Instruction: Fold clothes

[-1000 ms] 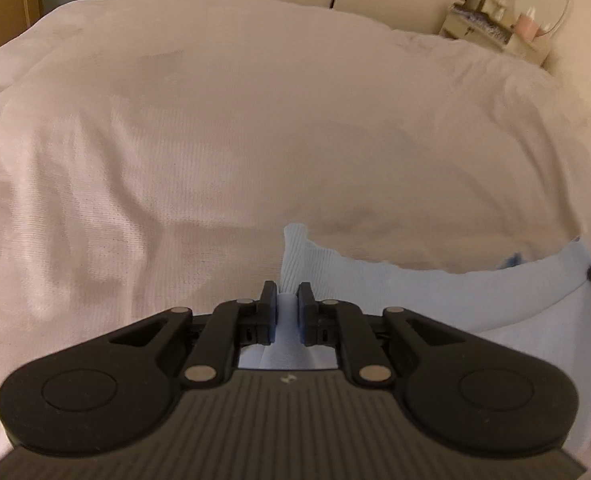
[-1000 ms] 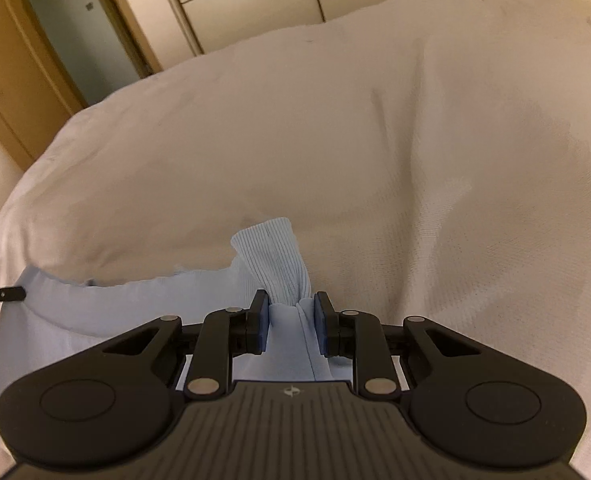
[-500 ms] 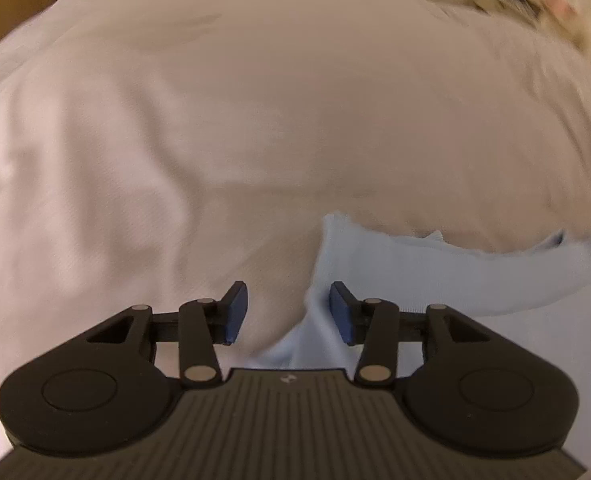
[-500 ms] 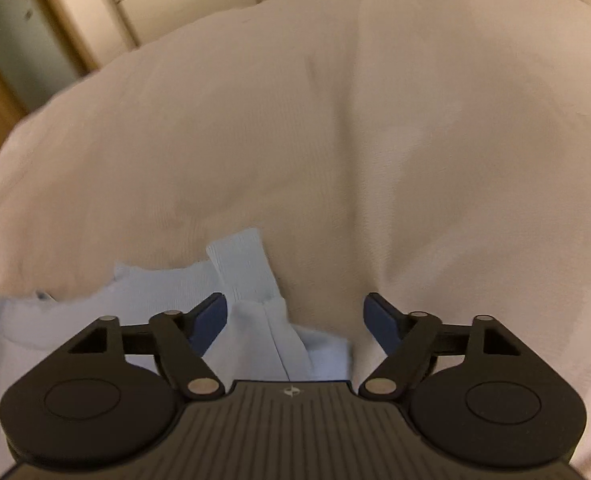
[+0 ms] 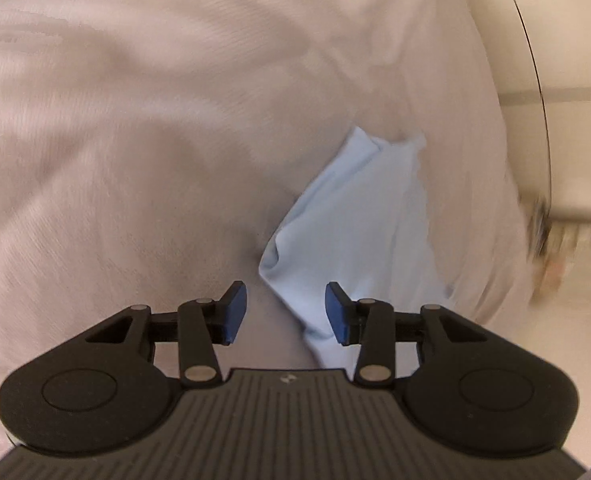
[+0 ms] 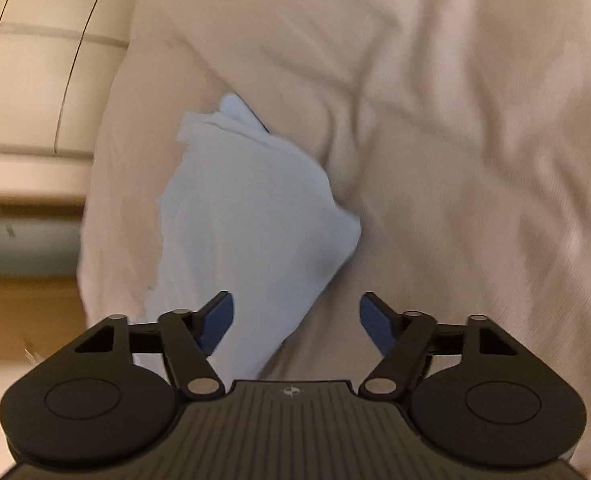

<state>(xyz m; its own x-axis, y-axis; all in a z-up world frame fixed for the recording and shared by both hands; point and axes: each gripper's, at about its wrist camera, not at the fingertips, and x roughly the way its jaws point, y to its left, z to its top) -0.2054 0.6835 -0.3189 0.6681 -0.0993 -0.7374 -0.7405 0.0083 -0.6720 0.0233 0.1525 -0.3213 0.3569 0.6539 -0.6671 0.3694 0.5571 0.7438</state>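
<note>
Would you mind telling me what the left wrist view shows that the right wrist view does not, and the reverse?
Only the left wrist view shows the left gripper, its jaws closing with cloth lying between them but unpinched, and a blurred cluster of small items at the right edge. Only the right wrist view shows the right gripper, jaws closing from wide apart, and a wooden band at the left edge. Both show the light blue garment lying released on the white bedding, with cream panelled cabinets beyond.
</note>
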